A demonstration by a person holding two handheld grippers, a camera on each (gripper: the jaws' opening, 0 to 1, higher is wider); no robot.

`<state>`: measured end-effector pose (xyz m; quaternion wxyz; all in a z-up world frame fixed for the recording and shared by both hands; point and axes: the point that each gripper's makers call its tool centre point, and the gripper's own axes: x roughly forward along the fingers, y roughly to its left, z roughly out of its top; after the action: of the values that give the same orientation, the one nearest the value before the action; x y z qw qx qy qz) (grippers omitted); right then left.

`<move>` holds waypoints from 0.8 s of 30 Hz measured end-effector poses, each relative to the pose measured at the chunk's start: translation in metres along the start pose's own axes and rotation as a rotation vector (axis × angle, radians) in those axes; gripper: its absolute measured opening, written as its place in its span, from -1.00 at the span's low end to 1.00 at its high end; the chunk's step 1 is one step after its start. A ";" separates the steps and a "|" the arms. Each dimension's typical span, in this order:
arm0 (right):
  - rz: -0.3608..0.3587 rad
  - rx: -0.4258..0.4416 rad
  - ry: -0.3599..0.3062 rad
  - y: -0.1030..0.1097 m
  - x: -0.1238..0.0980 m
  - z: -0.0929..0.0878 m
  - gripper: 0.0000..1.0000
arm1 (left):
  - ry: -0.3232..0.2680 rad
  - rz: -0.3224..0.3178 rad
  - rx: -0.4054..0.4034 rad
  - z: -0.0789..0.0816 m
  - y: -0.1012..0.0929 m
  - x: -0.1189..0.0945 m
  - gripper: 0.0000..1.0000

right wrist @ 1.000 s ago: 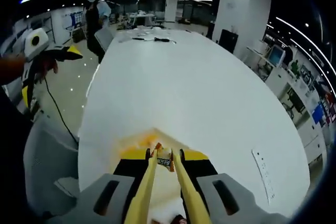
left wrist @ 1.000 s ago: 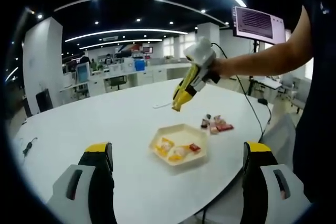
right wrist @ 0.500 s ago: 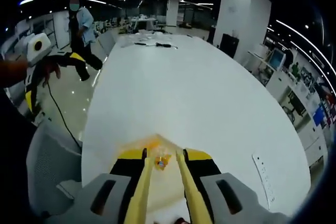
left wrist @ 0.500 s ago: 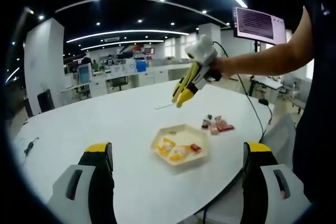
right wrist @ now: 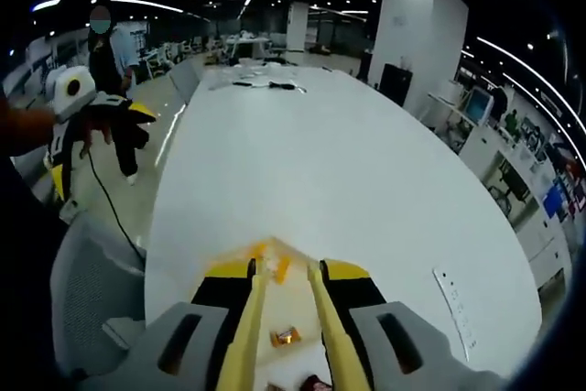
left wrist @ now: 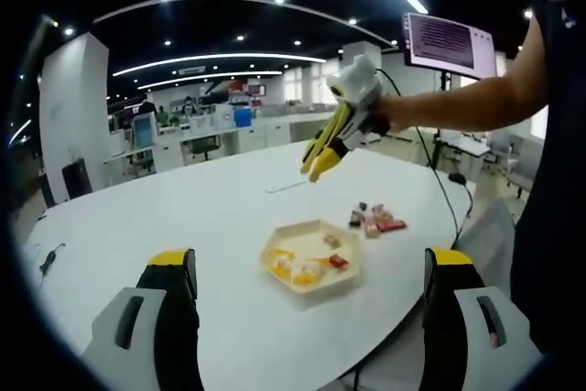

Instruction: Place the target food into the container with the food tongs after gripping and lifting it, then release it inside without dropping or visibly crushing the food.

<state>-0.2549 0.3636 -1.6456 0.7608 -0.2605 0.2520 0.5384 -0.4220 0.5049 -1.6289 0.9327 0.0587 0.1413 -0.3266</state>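
A cream hexagonal tray (left wrist: 288,282) lies on the white table, holding several small wrapped foods. One wrapped piece (left wrist: 331,240) rests near the tray's far rim, and it lies loose below the tong arms (right wrist: 286,337). My right gripper (left wrist: 336,137) hovers above and behind the tray, shut on yellow food tongs (left wrist: 318,164). Its jaws (right wrist: 286,272) squeeze the tong arms (right wrist: 249,316), whose tips stand slightly apart with nothing between them. My left gripper (left wrist: 309,259) stands wide open on the near side of the tray, holding nothing; a hand holds it off the table's left edge (right wrist: 92,116).
More wrapped snacks (left wrist: 371,220) lie on the table right of the tray. A white strip (left wrist: 287,185) lies farther back. A person's arm (left wrist: 467,103) reaches in from the right. A grey chair (right wrist: 87,290) stands beside the table, and a person (right wrist: 108,52) walks in the aisle.
The food piece that sat between the tong tips has left them and now lies in the tray. The right gripper with the tongs has risen a little.
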 end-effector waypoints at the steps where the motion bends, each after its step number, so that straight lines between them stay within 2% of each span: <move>1: 0.006 0.007 0.001 0.000 -0.003 -0.002 -0.47 | -0.001 -0.003 0.001 0.000 -0.001 0.001 0.99; 7: -0.017 0.011 0.012 -0.007 -0.020 -0.014 -0.46 | -0.005 -0.021 0.000 0.000 -0.006 0.007 0.99; 24: -0.088 0.067 0.052 -0.036 -0.065 -0.071 -0.45 | 0.001 -0.058 0.004 0.002 -0.013 0.025 0.99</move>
<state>-0.2468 0.2613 -1.6503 0.7852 -0.2593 0.2780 0.4889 -0.4110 0.4798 -1.6349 0.9226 0.0568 0.1426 -0.3539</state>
